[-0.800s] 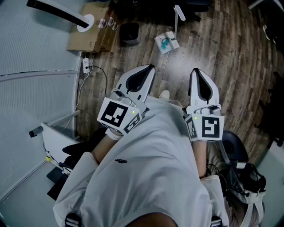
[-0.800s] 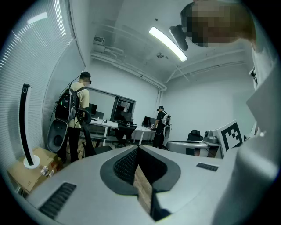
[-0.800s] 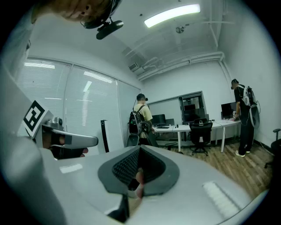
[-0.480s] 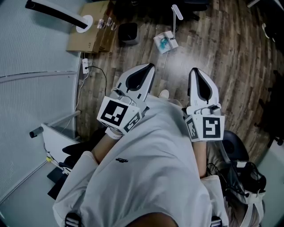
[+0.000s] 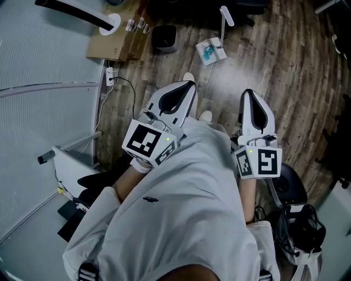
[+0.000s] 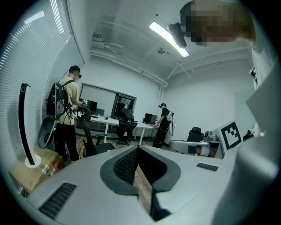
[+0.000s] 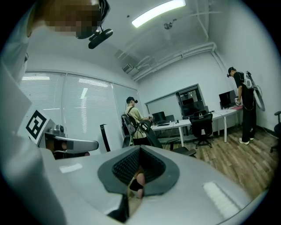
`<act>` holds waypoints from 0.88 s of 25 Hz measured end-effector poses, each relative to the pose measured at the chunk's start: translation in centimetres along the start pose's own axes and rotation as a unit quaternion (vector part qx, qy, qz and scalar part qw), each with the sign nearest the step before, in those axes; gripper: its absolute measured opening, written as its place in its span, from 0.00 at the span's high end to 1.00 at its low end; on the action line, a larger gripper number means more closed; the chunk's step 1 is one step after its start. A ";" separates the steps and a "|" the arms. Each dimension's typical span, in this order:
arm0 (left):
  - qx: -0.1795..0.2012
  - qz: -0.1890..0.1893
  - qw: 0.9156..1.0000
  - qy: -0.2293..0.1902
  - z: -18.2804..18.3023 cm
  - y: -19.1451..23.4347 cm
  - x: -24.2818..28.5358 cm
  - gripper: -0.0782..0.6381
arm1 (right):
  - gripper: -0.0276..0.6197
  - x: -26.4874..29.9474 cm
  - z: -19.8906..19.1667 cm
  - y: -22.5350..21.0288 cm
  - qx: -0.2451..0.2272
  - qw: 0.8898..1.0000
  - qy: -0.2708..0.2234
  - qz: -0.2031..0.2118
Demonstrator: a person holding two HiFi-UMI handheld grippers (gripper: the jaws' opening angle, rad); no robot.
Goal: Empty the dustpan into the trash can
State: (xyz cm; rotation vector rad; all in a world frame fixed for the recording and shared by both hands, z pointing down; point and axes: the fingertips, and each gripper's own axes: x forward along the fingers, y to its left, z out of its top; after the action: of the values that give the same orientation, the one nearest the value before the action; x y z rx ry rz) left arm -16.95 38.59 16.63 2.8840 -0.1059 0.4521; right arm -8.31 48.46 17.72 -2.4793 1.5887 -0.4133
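On the wooden floor ahead lies a white dustpan with blue-green scraps in it, and its long white handle points away from me. A small dark trash can stands to its left. My left gripper and right gripper are held level in front of my body, well short of both. Each is shut with nothing between the jaws. The left gripper view and right gripper view show only the room past the closed tips.
A cardboard box sits left of the trash can, with a white power strip and cable nearby. A glass partition runs along the left. A black bag lies at lower right. Other people stand by desks farther off.
The dustpan and trash can have shifted slightly right in the head view as the person moves. The right gripper sits a little lower and further right. Both grippers stay shut and empty.
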 end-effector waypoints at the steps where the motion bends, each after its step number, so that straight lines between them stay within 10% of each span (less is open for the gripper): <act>1: -0.001 0.000 1.000 0.001 0.0 0.4 0.3 0.88 | 0.94 0.4 -0.1 -0.1 0.001 1.000 0.002 0.000; 22: -0.046 -0.003 0.999 -0.016 7.6 23.3 11.6 0.88 | 0.94 26.5 5.2 0.2 -0.081 0.996 0.044 -0.007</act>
State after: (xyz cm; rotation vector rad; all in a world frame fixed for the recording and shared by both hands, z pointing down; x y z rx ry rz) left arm -6.14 13.73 17.90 2.8004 -0.1194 0.3886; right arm 3.69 24.29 16.45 -2.6272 1.7016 -0.4184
